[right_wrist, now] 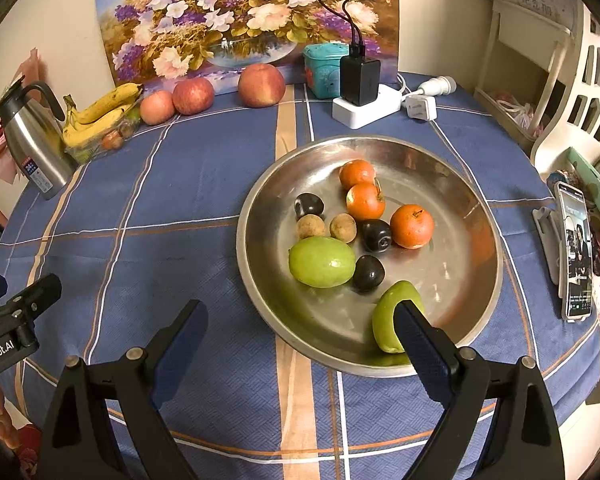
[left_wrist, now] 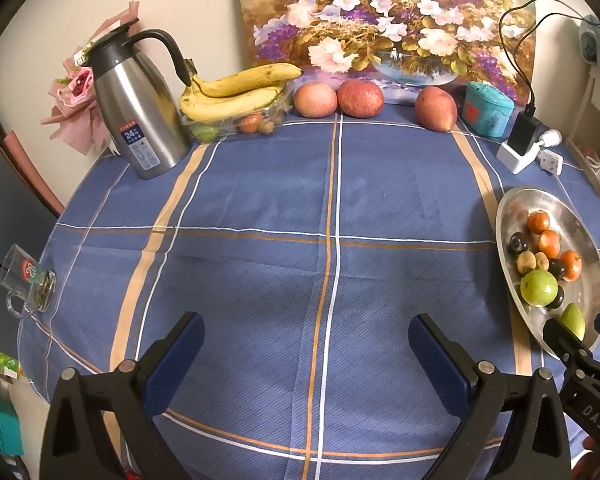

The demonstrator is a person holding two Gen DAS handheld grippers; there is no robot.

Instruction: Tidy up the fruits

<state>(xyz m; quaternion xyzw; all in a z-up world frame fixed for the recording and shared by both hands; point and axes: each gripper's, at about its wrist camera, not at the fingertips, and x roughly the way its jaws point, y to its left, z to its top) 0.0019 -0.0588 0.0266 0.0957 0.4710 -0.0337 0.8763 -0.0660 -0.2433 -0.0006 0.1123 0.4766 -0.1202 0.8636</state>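
Observation:
A round steel plate (right_wrist: 452,168) on the blue checked tablecloth holds three orange fruits (right_wrist: 411,226), three dark plums (right_wrist: 375,235), two small brown fruits (right_wrist: 343,228) and two green fruits (right_wrist: 321,262). The plate also shows at the right in the left wrist view (left_wrist: 512,208). My right gripper (right_wrist: 302,322) is open and empty at the plate's near rim; one finger covers part of a green fruit (right_wrist: 386,320). My left gripper (left_wrist: 306,336) is open and empty over bare cloth. Three apples (left_wrist: 360,98), bananas (left_wrist: 236,94) and a clear tray (left_wrist: 236,122) of small fruits stand at the back.
A steel thermos jug (left_wrist: 140,112) stands back left, a teal tin (left_wrist: 489,109) and a power strip with charger (left_wrist: 520,148) back right. A glass mug (left_wrist: 28,280) lies at the left table edge. A phone on a stand (right_wrist: 576,248) is at the right edge.

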